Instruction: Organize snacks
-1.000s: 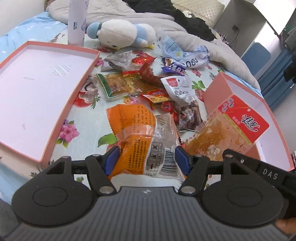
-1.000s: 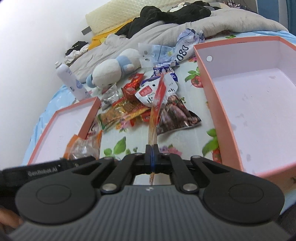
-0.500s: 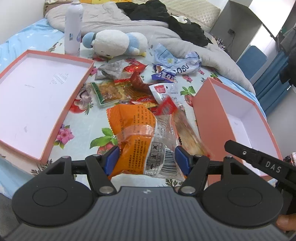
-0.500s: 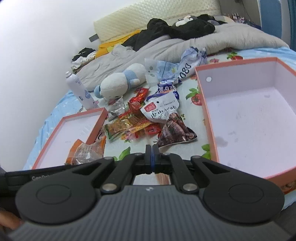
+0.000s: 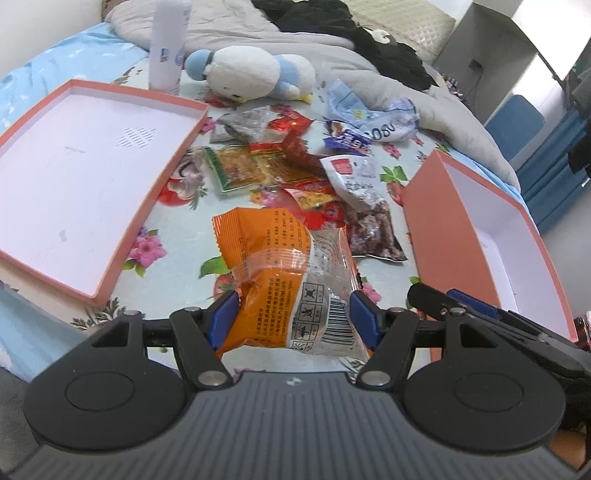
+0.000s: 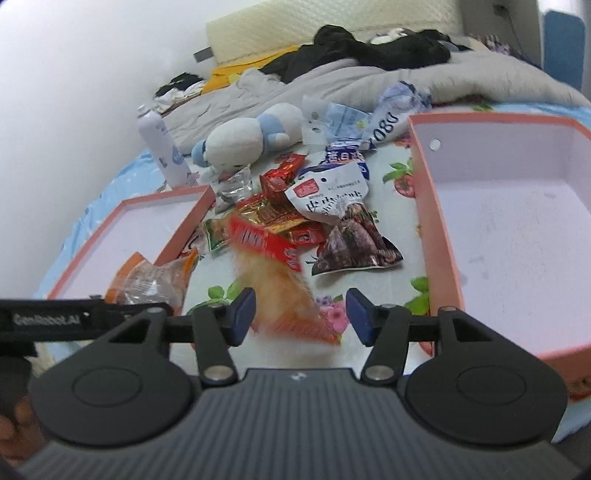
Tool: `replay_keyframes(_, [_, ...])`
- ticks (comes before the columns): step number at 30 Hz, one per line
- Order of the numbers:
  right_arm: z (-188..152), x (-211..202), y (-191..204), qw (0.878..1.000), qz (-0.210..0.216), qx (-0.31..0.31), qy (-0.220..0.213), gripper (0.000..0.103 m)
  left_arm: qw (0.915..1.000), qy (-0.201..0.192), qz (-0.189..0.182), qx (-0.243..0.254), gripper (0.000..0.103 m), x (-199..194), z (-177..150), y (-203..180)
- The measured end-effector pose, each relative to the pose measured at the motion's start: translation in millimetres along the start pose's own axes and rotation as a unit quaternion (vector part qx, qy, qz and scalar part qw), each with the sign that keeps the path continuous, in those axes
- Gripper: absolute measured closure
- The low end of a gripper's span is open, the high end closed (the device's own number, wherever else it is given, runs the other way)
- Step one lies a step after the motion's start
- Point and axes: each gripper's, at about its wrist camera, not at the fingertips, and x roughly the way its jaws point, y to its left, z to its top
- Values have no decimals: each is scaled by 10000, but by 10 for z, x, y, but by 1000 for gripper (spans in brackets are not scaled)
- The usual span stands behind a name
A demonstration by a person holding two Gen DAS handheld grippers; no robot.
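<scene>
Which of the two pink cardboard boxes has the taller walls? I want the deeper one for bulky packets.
The pink box with the small round hole, beside the right gripper; the other tray is shallow.

Plush toy (image 5: pixel 255 74) beside white bottle (image 5: pixel 168 44); grey blanket (image 5: pixel 303 33), black garment (image 6: pixel 369 51) behind.

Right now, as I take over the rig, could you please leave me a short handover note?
Left gripper: fingers shut on the orange packet, held above the bedsheet.
Right gripper: jaws opening; the red-topped packet shows blurred between them, with neither pad touching it.
Boxes: the shallow box on the left and the deep box on the right look empty.
Snack pile: loose on the sheet between the boxes, near the plush toy and spray can.
Done: nothing boxed.
Left: box both packets, then the pile.
</scene>
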Motion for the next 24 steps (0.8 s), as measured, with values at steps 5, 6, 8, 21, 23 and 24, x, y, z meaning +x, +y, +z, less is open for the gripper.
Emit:
replay_keyframes(5, [-13, 240, -13, 9992, 251, -37, 293, 38, 9999, 37, 51, -112, 32, 42, 2, 121])
replay_keyframes(6, [-23, 301, -16, 9990, 290, -29, 341, 34, 9999, 54, 70, -138, 32, 58, 4, 147])
replay_keyframes(8, [-46, 445, -22, 9985, 302, -1, 463, 19, 9998, 85, 107, -169, 32, 88, 6, 188])
replay_keyframes(21, [-333, 1059, 237, 9814, -42, -1626, 1018, 19, 9993, 214, 234, -180, 32, 269, 45, 312])
replay_keyframes(23, [-307, 1065, 265, 9812, -27, -1578, 1115, 23, 9993, 221, 255, -149, 32, 281, 56, 318])
replay_keyframes(24, [-294, 1061, 278, 9811, -23, -1576, 1126, 30, 9993, 216, 267, -137, 32, 278, 61, 320])
